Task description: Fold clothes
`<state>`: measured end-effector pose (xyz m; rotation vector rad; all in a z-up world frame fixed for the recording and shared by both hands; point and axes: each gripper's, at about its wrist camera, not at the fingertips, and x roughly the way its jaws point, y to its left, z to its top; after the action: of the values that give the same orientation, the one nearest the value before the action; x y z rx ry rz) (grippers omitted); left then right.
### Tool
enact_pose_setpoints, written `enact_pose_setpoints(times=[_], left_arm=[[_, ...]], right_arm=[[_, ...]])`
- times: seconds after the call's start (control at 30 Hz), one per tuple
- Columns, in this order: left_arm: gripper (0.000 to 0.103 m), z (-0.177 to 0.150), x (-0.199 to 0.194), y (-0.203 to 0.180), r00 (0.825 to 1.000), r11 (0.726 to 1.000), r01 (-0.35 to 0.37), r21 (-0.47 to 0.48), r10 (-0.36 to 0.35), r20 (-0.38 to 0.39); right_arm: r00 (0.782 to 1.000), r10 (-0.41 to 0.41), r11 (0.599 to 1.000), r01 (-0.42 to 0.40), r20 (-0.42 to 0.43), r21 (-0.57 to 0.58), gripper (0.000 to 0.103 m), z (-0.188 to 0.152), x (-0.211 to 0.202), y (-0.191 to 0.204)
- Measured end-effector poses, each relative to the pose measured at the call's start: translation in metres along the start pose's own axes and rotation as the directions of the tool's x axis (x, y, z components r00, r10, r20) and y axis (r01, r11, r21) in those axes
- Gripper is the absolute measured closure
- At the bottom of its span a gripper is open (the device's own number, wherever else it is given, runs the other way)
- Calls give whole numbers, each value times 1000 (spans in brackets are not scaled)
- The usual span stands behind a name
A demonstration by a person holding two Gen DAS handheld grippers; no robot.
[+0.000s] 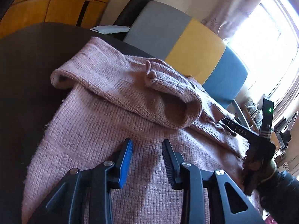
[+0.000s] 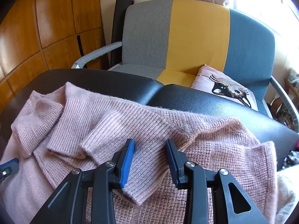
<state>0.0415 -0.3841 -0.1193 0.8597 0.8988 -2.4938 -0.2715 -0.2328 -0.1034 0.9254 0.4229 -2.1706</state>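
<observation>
Where sleeves overlap — rumpled pink knit sweater [image 2: 168,130]

Black grippers [image 1: 147,160], blue pads [image 2: 128,160], silver screws.

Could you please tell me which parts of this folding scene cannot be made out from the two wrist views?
- Left wrist view: the window is washed out by glare; nothing outside shows.
- Left wrist view: the right gripper is mostly cut off; its fingers are hidden against the sweater.
- Right wrist view: the sweater's lower part is hidden behind the right gripper.
</observation>
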Motion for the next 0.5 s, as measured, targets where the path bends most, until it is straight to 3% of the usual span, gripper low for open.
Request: enact_pose_setpoints(times=[0.13,0.17,0.2,0.3,0.4,0.5], left_arm=[[71,-4,-7,8,1000,1000,22,-15,-21,9],[71,-4,-7,9,1000,999,30,-21,-29,11],[71,-4,-7,10,999,999,37,-27,-36,13],[71,-3,-5,12,998,998,56,-42,-55,15],[71,-3,-4,15,997,996,75,-56,-74,19],[71,-3,-4,17,996,994,90,-66,-89,23]], right_arm=[[994,106,990,-103,20,-98,41,25,-32,37],[987,158,979,-152,32,-136,27,29,-41,53],[977,210,962,-202,25,-185,15,32,-48,71],[945,325,878,-320,-46,-356,9,36,-62,133],[967,247,814,-241,-61,-529,4,30,-56,182],[981,176,780,-190,-82,-596,4,31,-38,205]])
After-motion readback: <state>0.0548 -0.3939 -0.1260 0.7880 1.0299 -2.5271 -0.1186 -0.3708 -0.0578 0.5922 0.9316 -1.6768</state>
